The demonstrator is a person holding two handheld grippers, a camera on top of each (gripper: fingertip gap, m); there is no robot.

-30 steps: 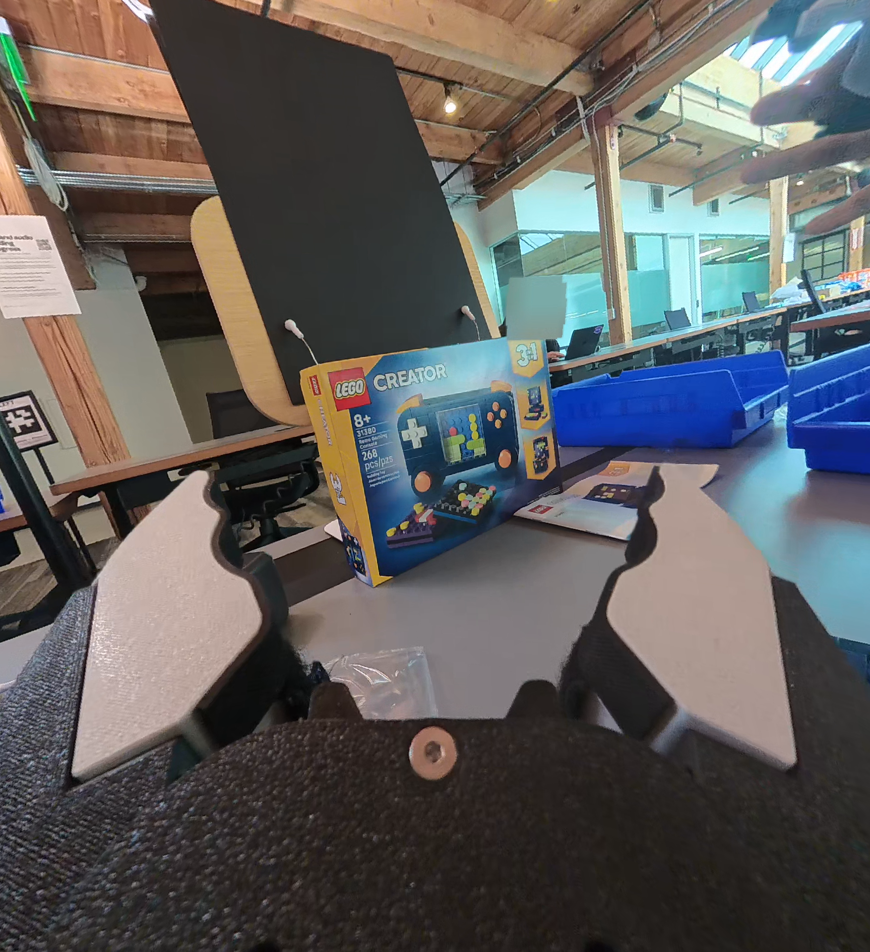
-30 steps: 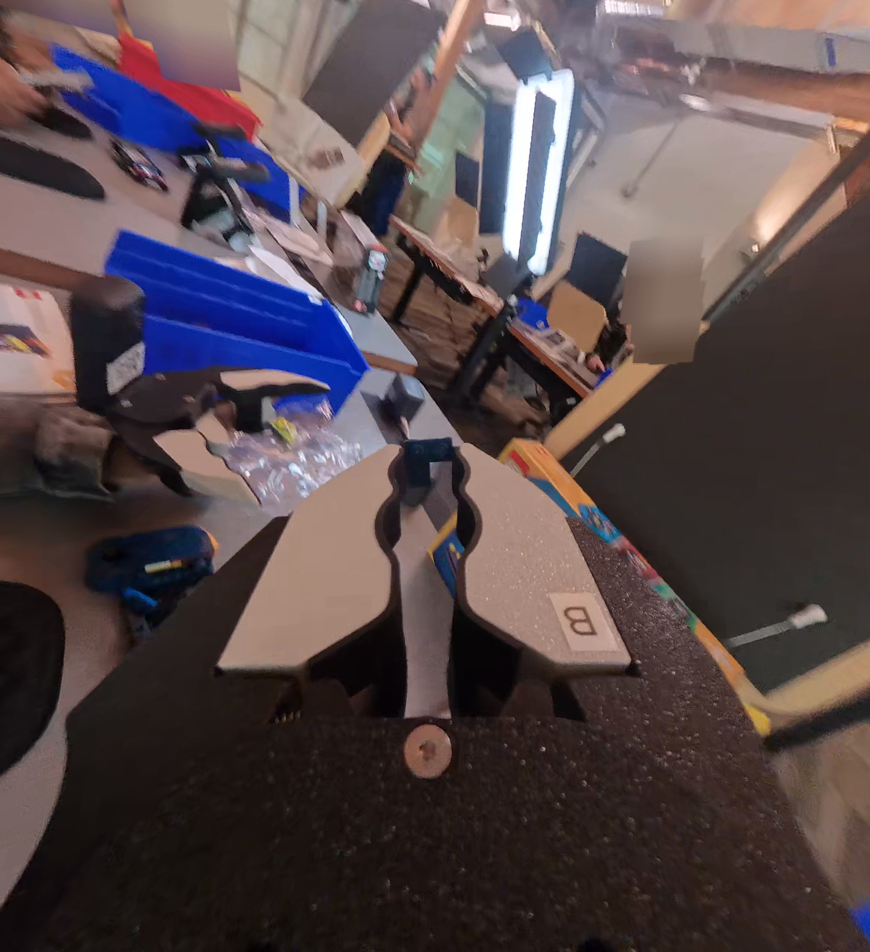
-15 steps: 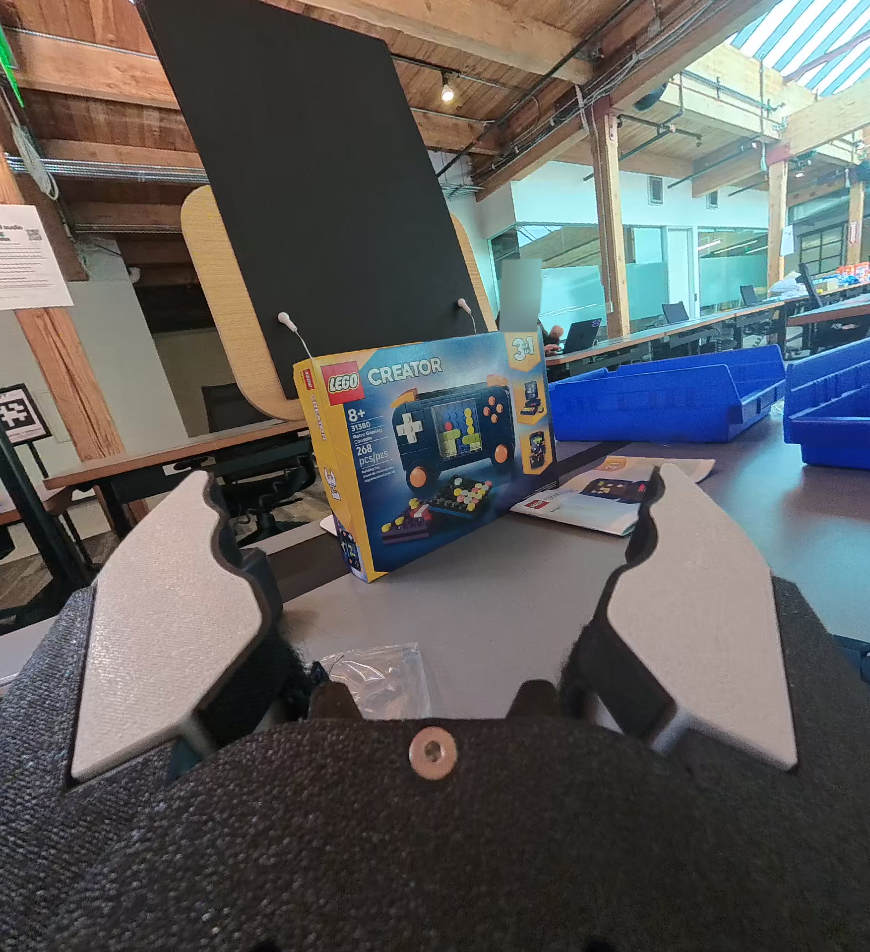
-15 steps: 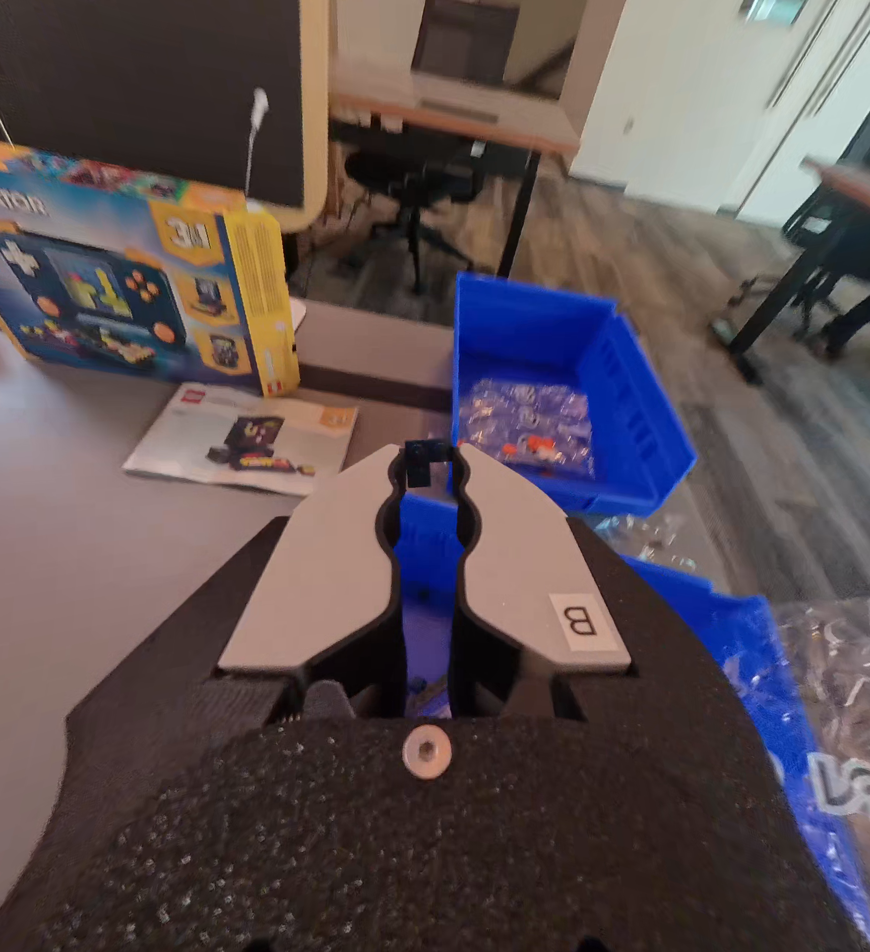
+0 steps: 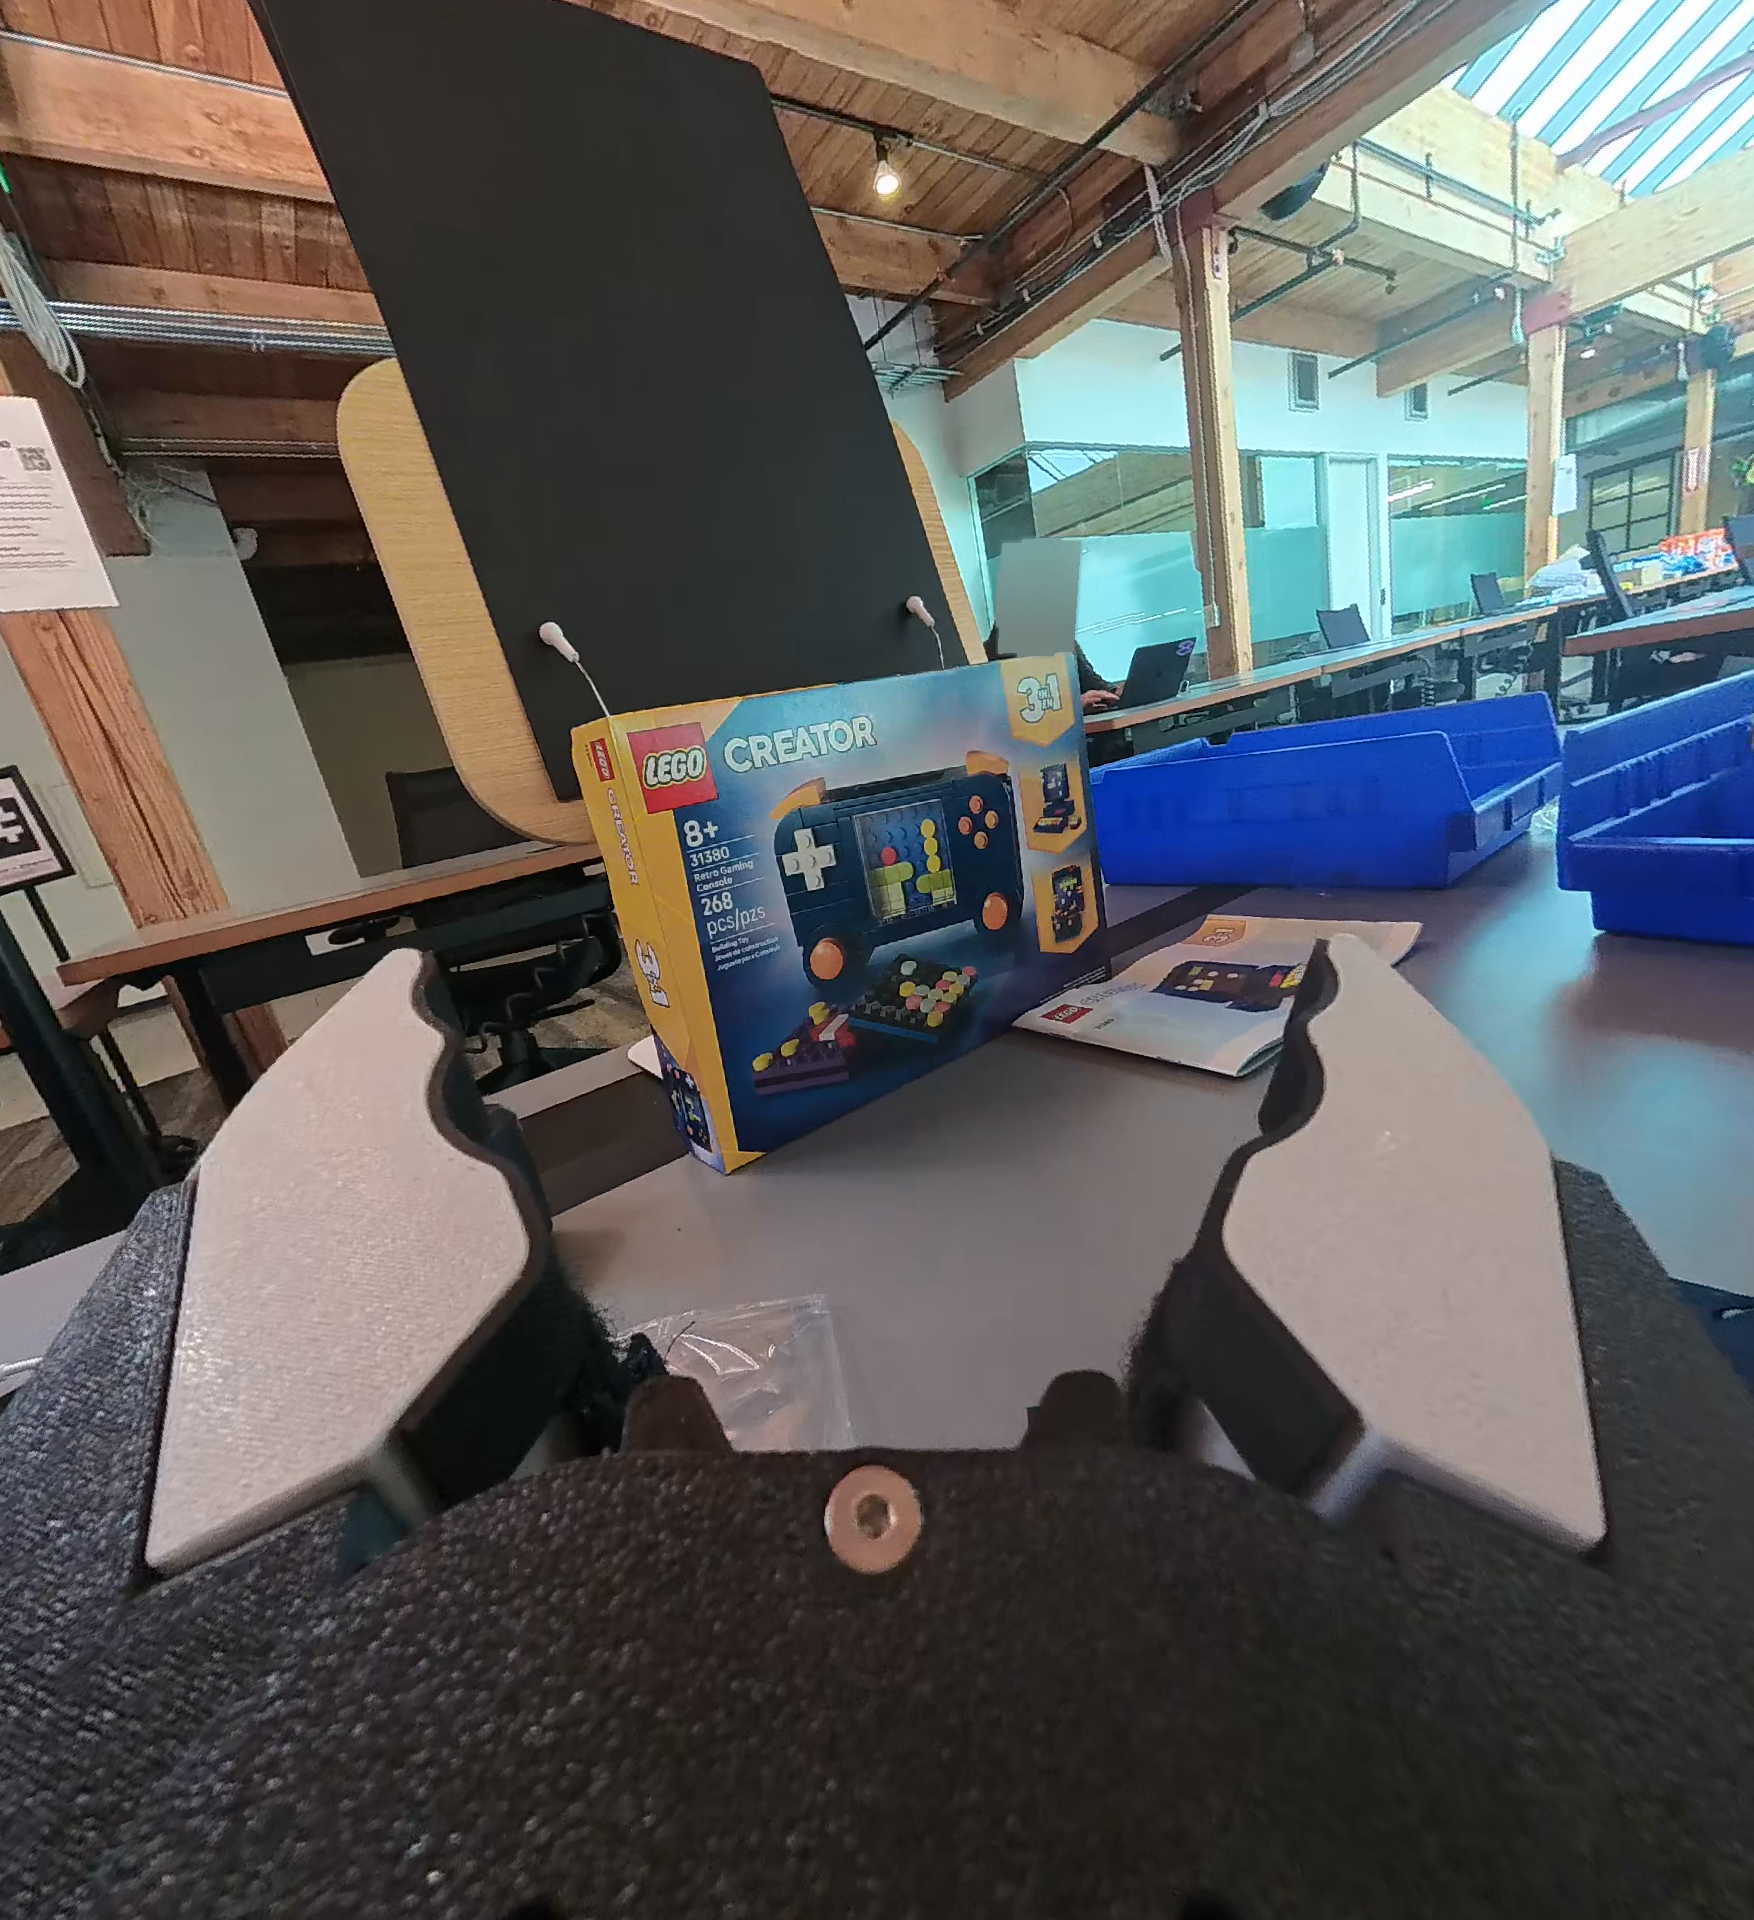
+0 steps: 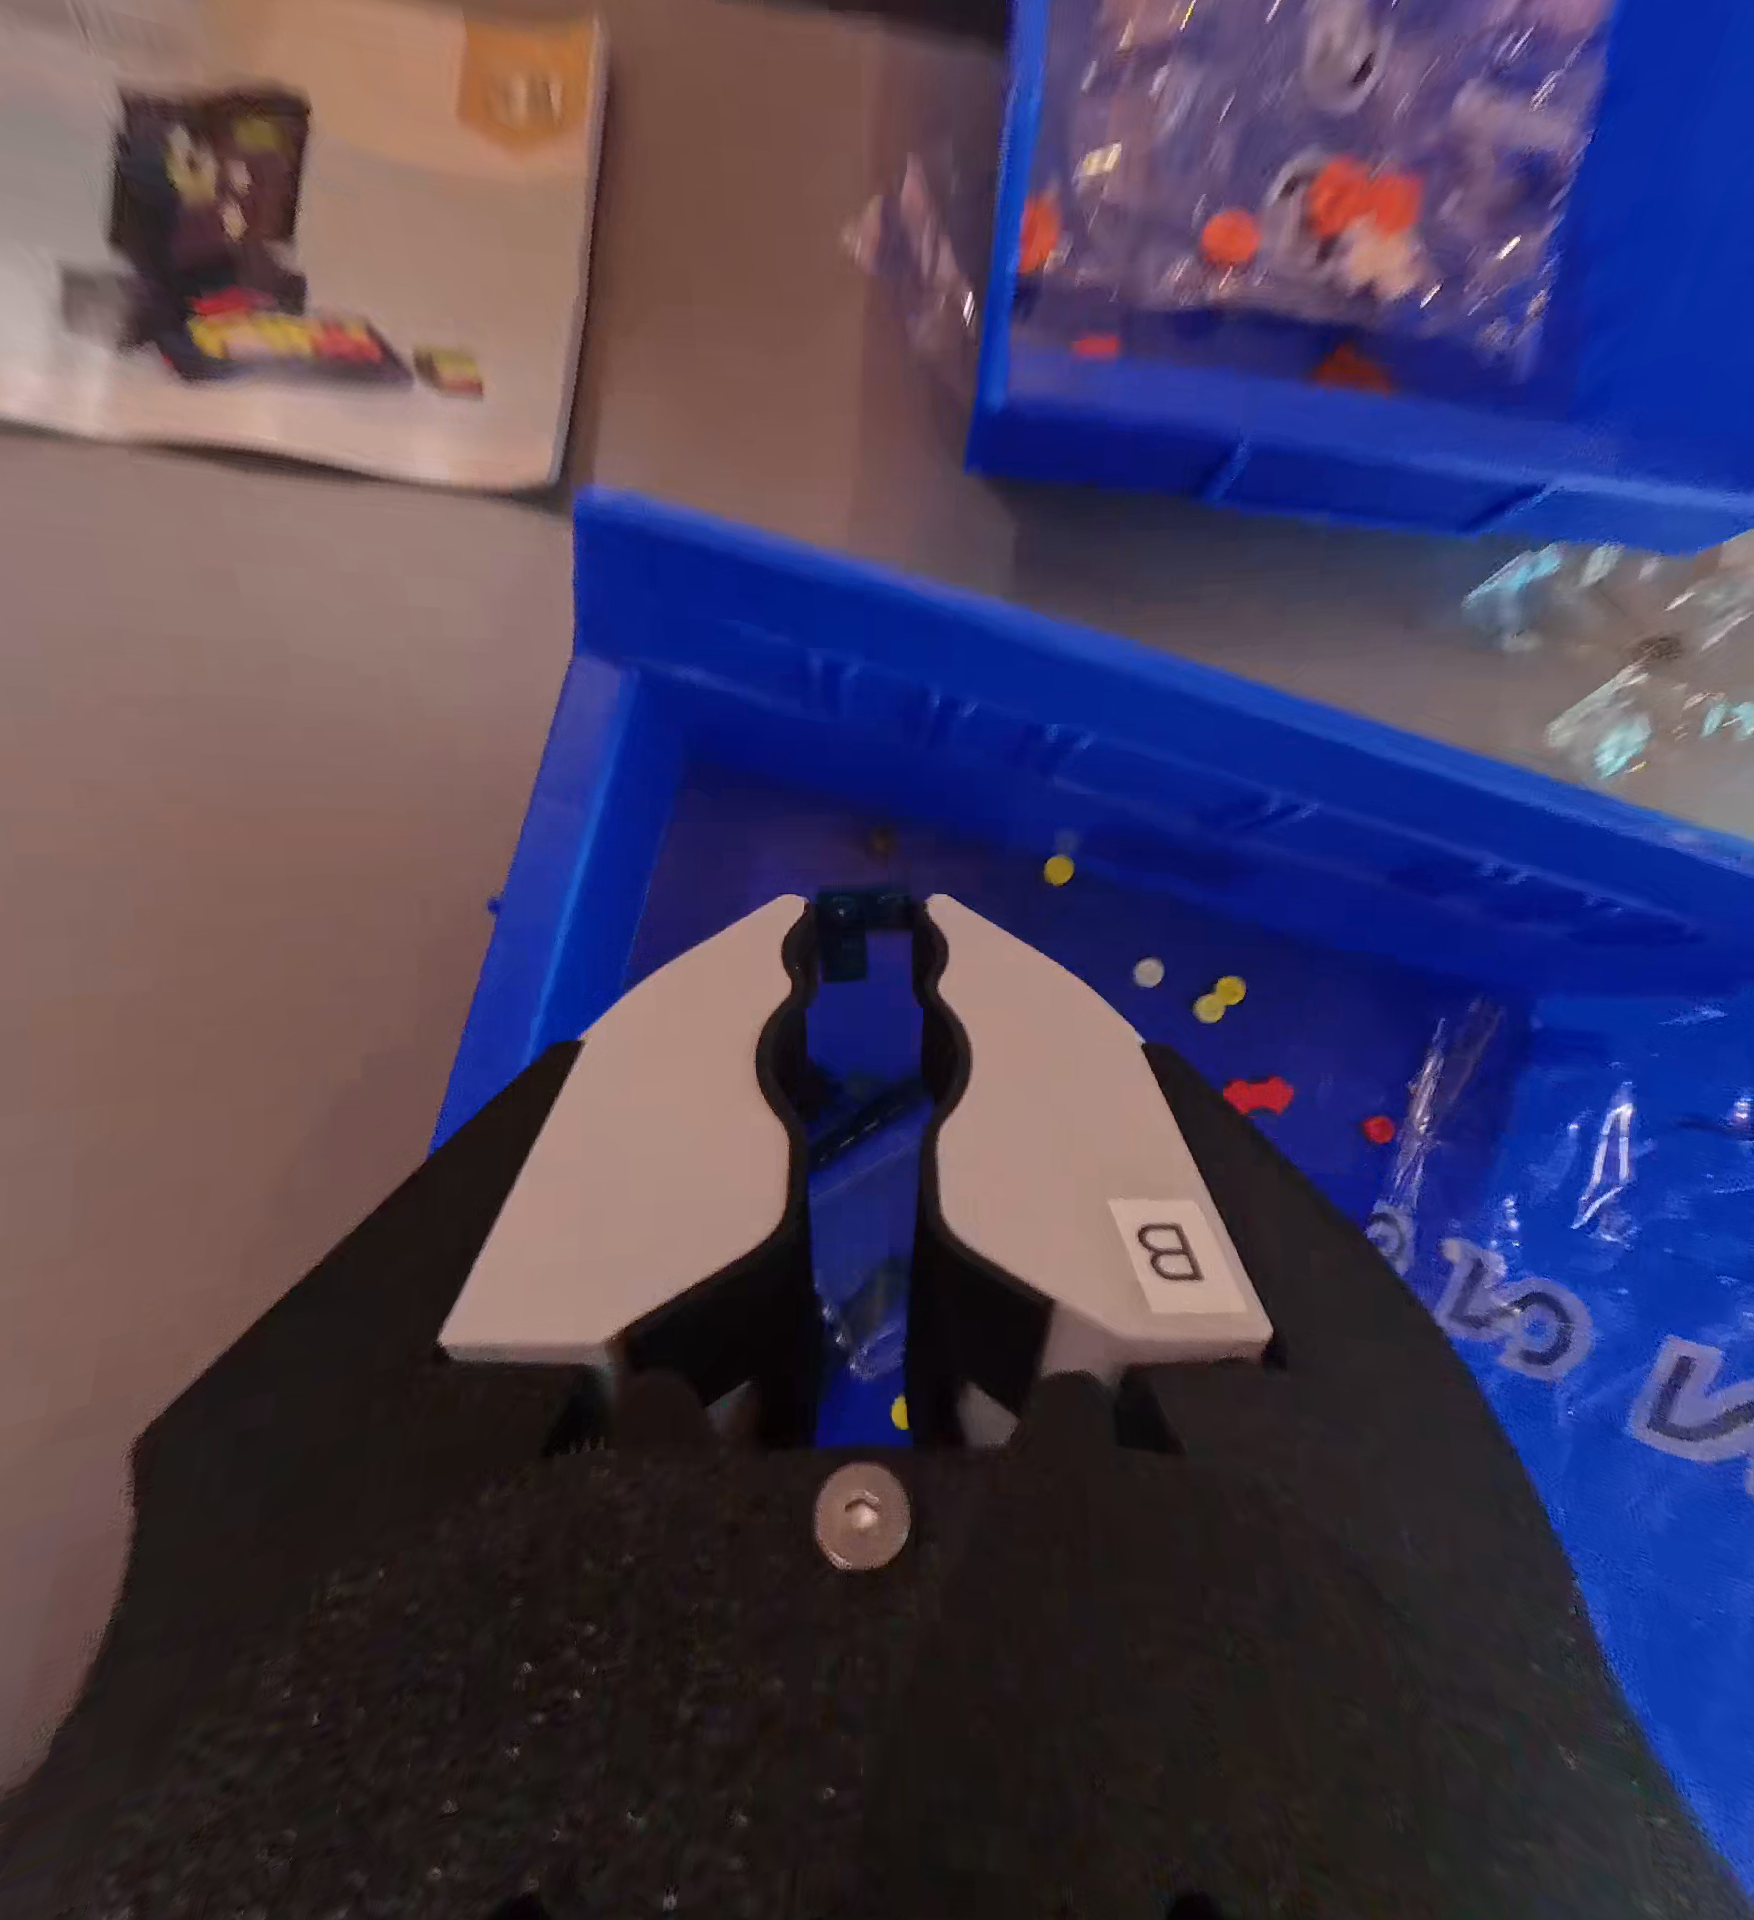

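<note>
Swung down from the toy box, right gripper (image 6: 865,906) now pinches a small dark brick (image 6: 849,928) over the blue bin (image 6: 1112,686): light, rigid, slippery, best held by its flat sides; left gripper (image 5: 873,987) gapes empty.

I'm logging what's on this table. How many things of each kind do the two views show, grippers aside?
Blue bins: 2, near bin and far bin
Toy box: 1
Booklet: 1
Clear bag by the left gripper: 1
Small dark brick in the right gripper: 1
Total: 6
</note>
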